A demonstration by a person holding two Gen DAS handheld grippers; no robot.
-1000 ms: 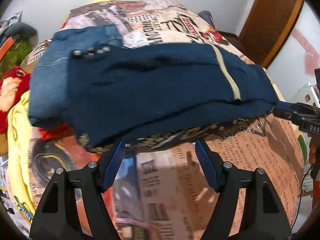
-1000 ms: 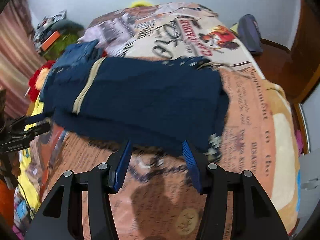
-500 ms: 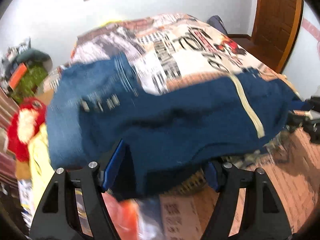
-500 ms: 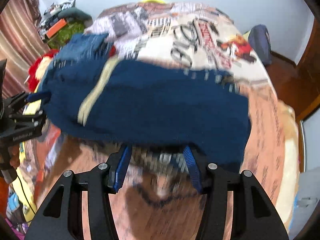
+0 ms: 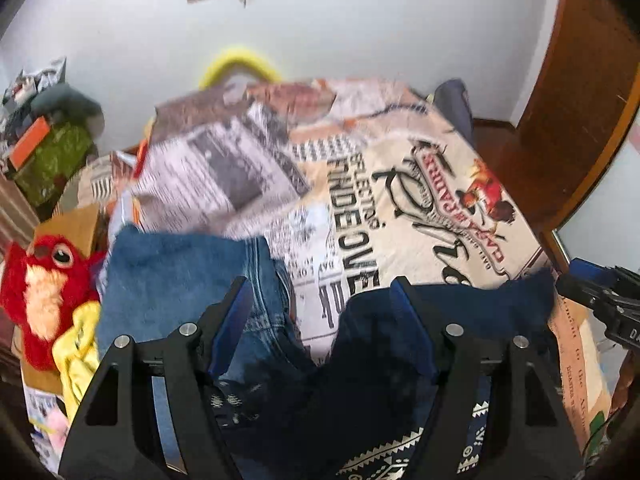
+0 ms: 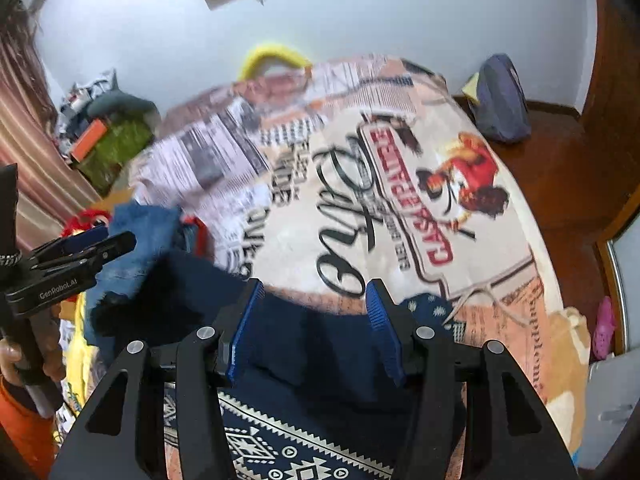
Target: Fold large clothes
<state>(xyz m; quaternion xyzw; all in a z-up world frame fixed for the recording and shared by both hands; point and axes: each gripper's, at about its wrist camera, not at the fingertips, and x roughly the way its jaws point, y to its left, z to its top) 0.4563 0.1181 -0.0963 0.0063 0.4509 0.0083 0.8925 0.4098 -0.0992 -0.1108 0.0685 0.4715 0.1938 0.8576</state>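
The left gripper [image 5: 322, 300] has its jaws spread, with nothing pinched; dark navy cloth lies below and between its blue pads. The right gripper [image 6: 314, 312] likewise has its jaws spread over the same cloth, pinching nothing. The navy garment [image 6: 320, 344] lies bunched on the bed [image 6: 400, 184] directly under both grippers, with a white geometric pattern along its near portion. A pair of blue jeans [image 5: 176, 276] lies just beside the garment on its left, touching it. A red plush toy [image 5: 44, 284] sits at the left edge of the bed, beside a yellow cloth [image 5: 80, 352]. The bed cover carries a newspaper-style print. A dark bag [image 6: 500, 100] rests on the floor past the bed
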